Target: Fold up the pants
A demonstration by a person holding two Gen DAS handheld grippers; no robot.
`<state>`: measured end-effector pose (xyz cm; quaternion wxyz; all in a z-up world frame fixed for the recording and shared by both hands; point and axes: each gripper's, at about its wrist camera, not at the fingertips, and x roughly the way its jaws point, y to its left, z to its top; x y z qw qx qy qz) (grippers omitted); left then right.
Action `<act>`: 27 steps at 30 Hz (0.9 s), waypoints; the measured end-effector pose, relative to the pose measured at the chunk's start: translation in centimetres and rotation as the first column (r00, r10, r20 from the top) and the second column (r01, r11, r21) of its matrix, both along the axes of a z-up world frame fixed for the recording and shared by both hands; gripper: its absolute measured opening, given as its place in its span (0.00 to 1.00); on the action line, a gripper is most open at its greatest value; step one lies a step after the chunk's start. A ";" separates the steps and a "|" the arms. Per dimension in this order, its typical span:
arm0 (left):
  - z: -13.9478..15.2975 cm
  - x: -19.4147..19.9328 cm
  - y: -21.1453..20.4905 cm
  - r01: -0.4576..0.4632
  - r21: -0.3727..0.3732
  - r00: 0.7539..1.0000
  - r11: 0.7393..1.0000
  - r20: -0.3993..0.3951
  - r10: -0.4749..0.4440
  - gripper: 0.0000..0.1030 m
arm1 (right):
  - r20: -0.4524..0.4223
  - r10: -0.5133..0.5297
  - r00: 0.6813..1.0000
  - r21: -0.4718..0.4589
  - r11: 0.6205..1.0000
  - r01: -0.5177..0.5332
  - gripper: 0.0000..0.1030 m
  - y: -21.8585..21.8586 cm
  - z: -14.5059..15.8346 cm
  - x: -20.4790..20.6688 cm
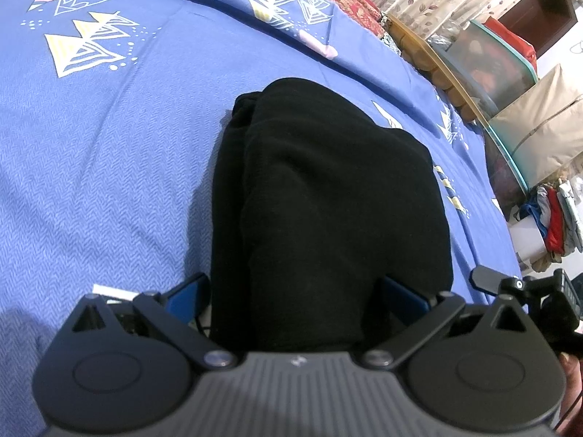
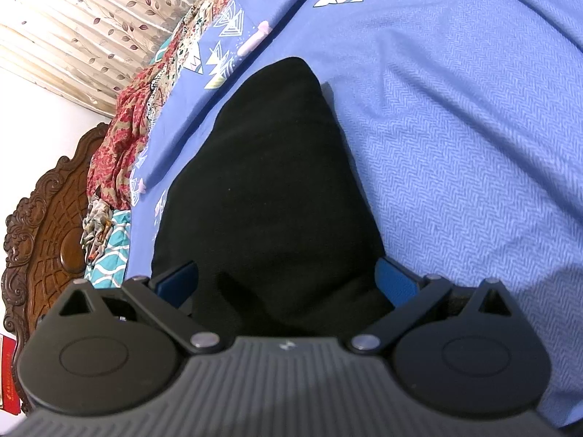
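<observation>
Containers: clear plastic bin with teal rim off the far edge of the bed, dark and reddish contents, too blurred to identify. Beige zip storage bag beside it, contents hidden. Stack of folded cloth nearby.

Black pants folded into a thick bundle on the blue patterned bedsheet, running forward from both grippers.

Left gripper: jaws spread wide, blue pads flank the near end of the bundle. Can't tell if they actually press the fabric. Right gripper: same, wide apart, cloth fills the gap, grip not confirmable.

Room: broad bare sheet left of the bundle in the left view, right of it in the right view. Opposite side tighter: bed edge, red floral cloth, carved wooden headboard, curtain.
</observation>
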<state>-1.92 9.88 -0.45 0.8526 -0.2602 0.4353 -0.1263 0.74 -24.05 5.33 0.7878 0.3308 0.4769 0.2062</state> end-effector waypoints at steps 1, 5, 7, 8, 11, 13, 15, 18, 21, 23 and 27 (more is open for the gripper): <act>0.0 0.0 0.0 0.000 0.000 1.000 1.000 0.000 0.000 1.00 | 0.000 -0.001 1.000 0.001 1.000 0.001 1.00 0.0 0.0 0.0; 0.0 0.0 0.0 0.001 0.000 1.000 1.000 0.000 -0.001 1.00 | -0.001 -0.002 1.000 0.005 1.000 0.002 1.00 -0.1 0.1 0.0; 0.0 0.0 0.0 0.001 0.000 1.000 1.000 0.001 -0.001 1.00 | -0.001 -0.002 1.000 0.006 1.000 0.002 1.00 -0.1 0.1 0.0; 0.0 0.0 0.0 0.002 0.000 1.000 1.000 0.001 -0.002 1.00 | -0.002 -0.003 1.000 0.007 1.000 0.003 1.00 -0.1 0.1 0.0; 0.0 0.0 0.0 0.003 -0.003 1.000 1.000 -0.001 -0.003 1.00 | -0.007 0.002 1.000 0.010 1.000 -0.002 1.00 -0.3 0.2 0.2; 0.1 0.3 0.3 0.004 -0.019 1.000 1.000 -0.010 -0.004 1.00 | -0.017 0.014 1.000 0.003 1.000 -0.014 1.00 -0.2 0.5 0.4; 0.3 0.7 0.9 -0.003 -0.057 1.000 0.998 -0.031 0.001 1.00 | -0.004 0.030 1.000 -0.013 0.999 -0.030 1.00 -0.1 1.2 0.7; 0.5 1.5 1.7 0.001 -0.125 0.999 0.992 -0.044 -0.006 1.00 | 0.055 0.043 0.998 -0.028 0.999 -0.042 1.00 -0.1 2.0 1.3; 0.1 2.2 2.1 -0.011 -0.166 0.998 0.986 -0.065 0.001 1.00 | 0.066 0.042 0.997 -0.023 0.999 -0.040 1.00 -0.1 1.9 2.4; -0.4 2.6 2.2 -0.025 -0.189 0.997 0.982 -0.075 0.011 1.00 | 0.069 0.067 0.995 -0.031 0.997 -0.065 1.00 0.4 1.5 3.2; -0.9 2.7 1.7 -0.035 -0.219 0.997 0.975 -0.075 0.019 1.00 | 0.036 0.162 0.986 -0.119 0.980 -0.157 1.00 2.8 -0.1 4.4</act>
